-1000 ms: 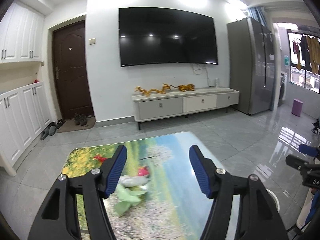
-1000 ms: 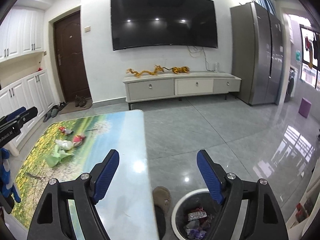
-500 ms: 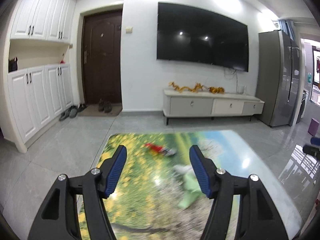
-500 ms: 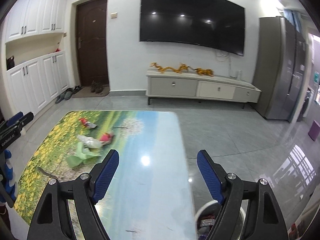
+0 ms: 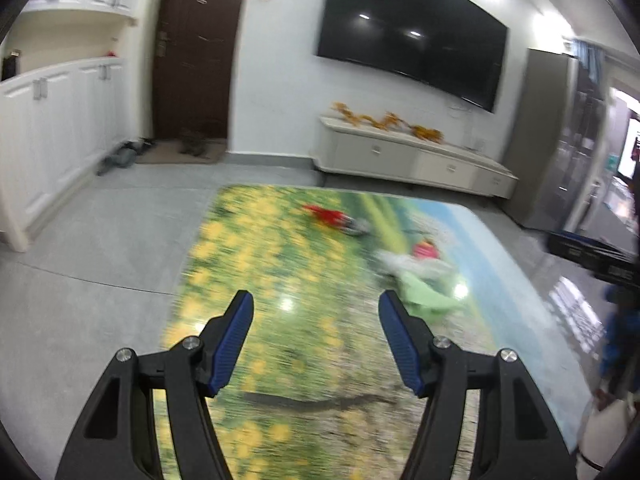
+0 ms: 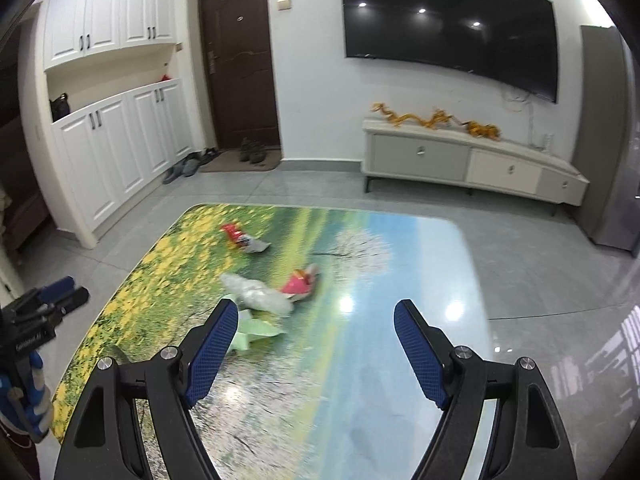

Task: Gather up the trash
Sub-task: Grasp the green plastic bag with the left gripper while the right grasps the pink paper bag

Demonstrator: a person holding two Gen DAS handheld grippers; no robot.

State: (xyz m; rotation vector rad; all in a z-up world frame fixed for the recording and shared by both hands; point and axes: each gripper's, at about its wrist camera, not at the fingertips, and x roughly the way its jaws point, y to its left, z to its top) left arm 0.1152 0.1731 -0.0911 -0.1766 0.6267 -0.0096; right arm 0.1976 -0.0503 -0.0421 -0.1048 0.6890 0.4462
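Two grippers' ribbed blue fingers (image 5: pixel 316 312) (image 6: pixel 316 322) gape empty over crinkled wrappers (image 6: pixel 256 294) on the glossy table (image 6: pixel 400 280).

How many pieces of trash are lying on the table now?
4. A red wrapper lies farthest back; a pink wrapper near the middle; a clear crumpled bag left of it; green paper nearest, partly behind a gripper finger. More may be hidden.

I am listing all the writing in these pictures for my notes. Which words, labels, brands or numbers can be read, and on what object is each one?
White lettering on the left gripper, right wrist view: too small and blurred to read.
Marks on the red wrapper on the table: cannot be read.
No other writing shows.
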